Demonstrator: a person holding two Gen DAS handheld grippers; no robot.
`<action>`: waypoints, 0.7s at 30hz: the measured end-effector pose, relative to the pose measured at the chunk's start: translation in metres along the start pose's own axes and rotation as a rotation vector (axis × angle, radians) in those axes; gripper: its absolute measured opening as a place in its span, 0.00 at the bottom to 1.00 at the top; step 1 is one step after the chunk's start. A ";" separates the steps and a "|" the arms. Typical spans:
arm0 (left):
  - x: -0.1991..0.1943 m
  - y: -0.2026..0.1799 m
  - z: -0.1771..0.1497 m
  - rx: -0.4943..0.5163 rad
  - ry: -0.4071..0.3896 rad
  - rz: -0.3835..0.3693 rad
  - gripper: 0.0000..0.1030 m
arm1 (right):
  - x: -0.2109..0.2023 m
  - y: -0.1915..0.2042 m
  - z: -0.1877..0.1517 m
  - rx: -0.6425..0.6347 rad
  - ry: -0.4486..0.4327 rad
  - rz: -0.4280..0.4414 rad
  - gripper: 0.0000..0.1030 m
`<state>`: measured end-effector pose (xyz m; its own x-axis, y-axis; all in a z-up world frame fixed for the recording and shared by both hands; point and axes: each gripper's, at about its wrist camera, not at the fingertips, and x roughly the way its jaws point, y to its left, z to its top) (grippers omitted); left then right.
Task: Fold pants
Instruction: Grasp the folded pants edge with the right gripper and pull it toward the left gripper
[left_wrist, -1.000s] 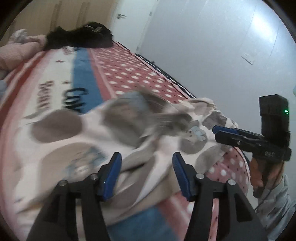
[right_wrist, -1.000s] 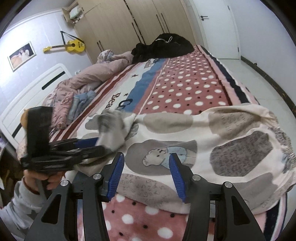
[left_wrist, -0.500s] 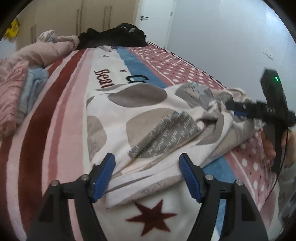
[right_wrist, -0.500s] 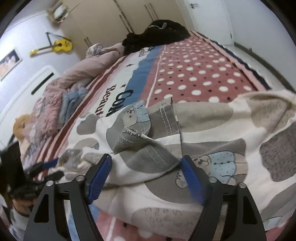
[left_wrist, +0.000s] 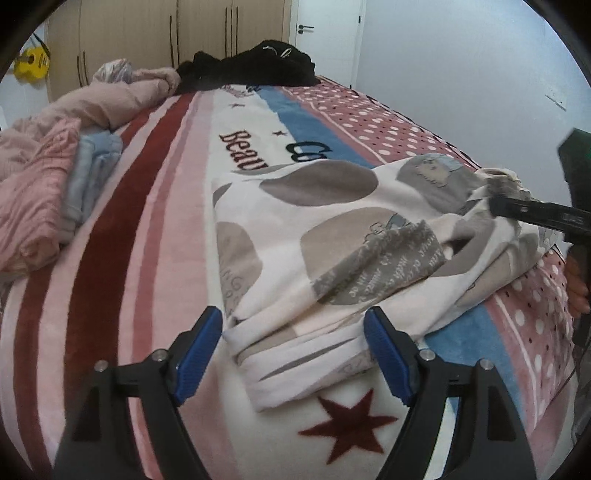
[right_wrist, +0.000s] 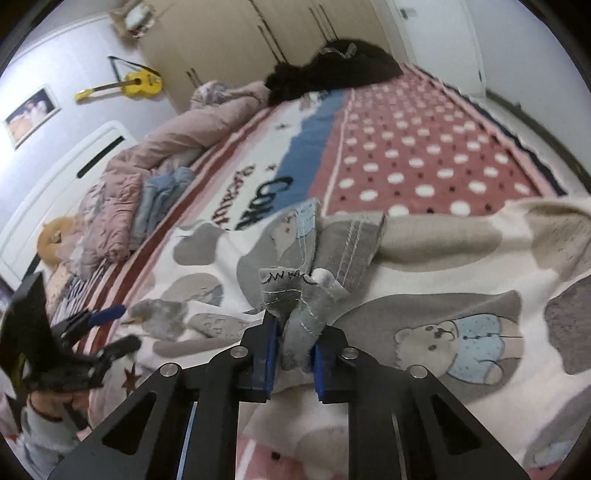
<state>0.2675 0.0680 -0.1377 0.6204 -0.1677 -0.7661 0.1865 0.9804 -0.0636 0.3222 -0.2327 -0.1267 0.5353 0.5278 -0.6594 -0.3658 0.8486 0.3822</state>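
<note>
now we see the patterned pants (left_wrist: 332, 236) spread on the blanket (left_wrist: 177, 206); our right gripper (right_wrist: 293, 350) pinches a bunched fold, while our left gripper (left_wrist: 295, 354) gapes just short of the folded hem.

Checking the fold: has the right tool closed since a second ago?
Yes. The right tool, open above the pants earlier, is now shut on a bunched grey fold; the blanket lies the same.

Bare blanket (left_wrist: 155, 229) left — clothes pile (left_wrist: 44, 192) beyond, seemingly.
</note>
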 end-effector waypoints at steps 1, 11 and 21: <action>0.002 0.001 -0.001 0.001 0.006 0.006 0.74 | -0.005 -0.001 -0.001 0.005 -0.002 0.009 0.09; -0.011 0.005 0.001 -0.030 -0.023 -0.009 0.74 | -0.010 -0.020 -0.020 0.060 0.069 -0.019 0.22; -0.016 -0.008 0.031 -0.052 -0.128 -0.050 0.74 | -0.034 -0.002 0.006 -0.013 -0.074 -0.026 0.46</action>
<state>0.2795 0.0596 -0.1058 0.7038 -0.2248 -0.6739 0.1821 0.9740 -0.1348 0.3091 -0.2519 -0.1009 0.5997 0.5070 -0.6192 -0.3605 0.8619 0.3566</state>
